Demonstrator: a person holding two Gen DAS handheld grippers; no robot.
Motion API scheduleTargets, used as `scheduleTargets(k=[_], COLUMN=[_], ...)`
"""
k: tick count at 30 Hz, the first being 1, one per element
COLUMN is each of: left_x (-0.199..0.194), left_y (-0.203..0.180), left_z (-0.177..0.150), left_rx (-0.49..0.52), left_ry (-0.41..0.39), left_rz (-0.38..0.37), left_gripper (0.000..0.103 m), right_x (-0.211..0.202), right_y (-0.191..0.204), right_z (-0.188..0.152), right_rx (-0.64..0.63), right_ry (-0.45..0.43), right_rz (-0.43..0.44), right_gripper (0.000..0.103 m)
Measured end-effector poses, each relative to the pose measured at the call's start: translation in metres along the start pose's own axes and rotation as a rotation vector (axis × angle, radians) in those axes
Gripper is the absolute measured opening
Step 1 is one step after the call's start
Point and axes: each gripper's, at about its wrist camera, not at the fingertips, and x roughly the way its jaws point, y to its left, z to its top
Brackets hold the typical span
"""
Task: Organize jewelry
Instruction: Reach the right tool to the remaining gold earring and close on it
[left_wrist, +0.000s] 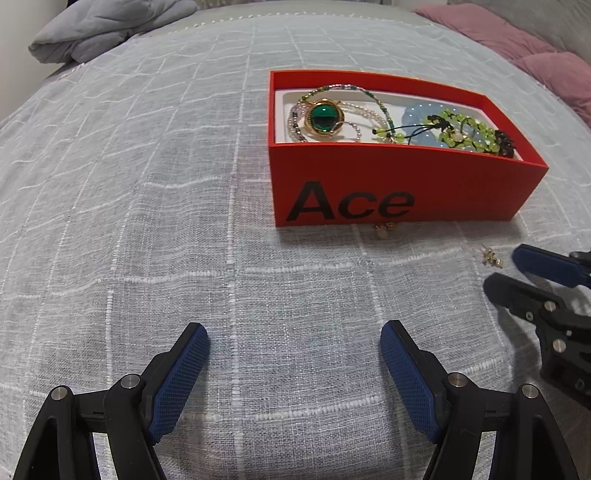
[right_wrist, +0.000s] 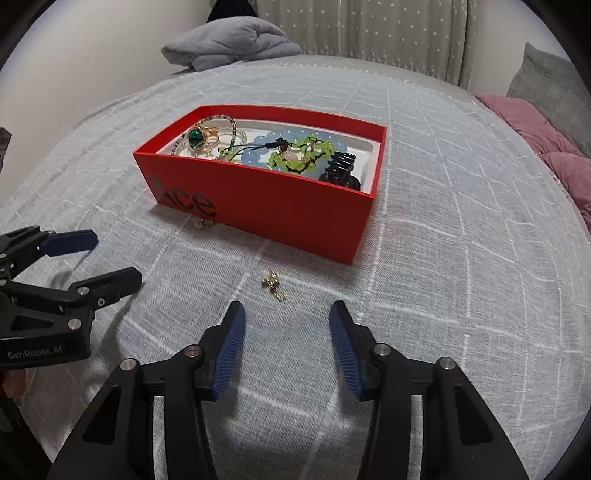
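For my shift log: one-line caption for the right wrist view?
Right gripper, jaws open, lines up on a small gold earring lying on the bedspread before the red box.

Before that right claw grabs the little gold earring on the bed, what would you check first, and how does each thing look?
1. Earring lies between and ahead of the right claw tips: ok.
2. Right claw open, nothing held: ok.
3. Pads touching the earring: not ok, a gap remains.
4. Left claw open, idle, out of the way: ok.
5. Red box has space for it: ok.
6. Second gold piece by the box wall, whether it is the earring's pair: cannot tell.
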Motion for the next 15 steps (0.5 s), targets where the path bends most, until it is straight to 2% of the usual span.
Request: scheduleTargets(k=[5,15], left_x=[0.001,0.0], left_y=[0.004,0.001], left_z=[-0.002,0.0], left_rx=[-0.005,-0.018], left_ry=[0.001,-0.007], left_rz=[0.004,0.011], left_gripper=[0.081,0.081], right_x=[0.006,0.014], right_y=[0.006,0.011], right_z=[0.006,0.016], right_rx=[-0.03,-0.038], right_ry=[-0.015,-0.001], right_rz=[0.028,0.041], right_gripper=[0.03,0.011])
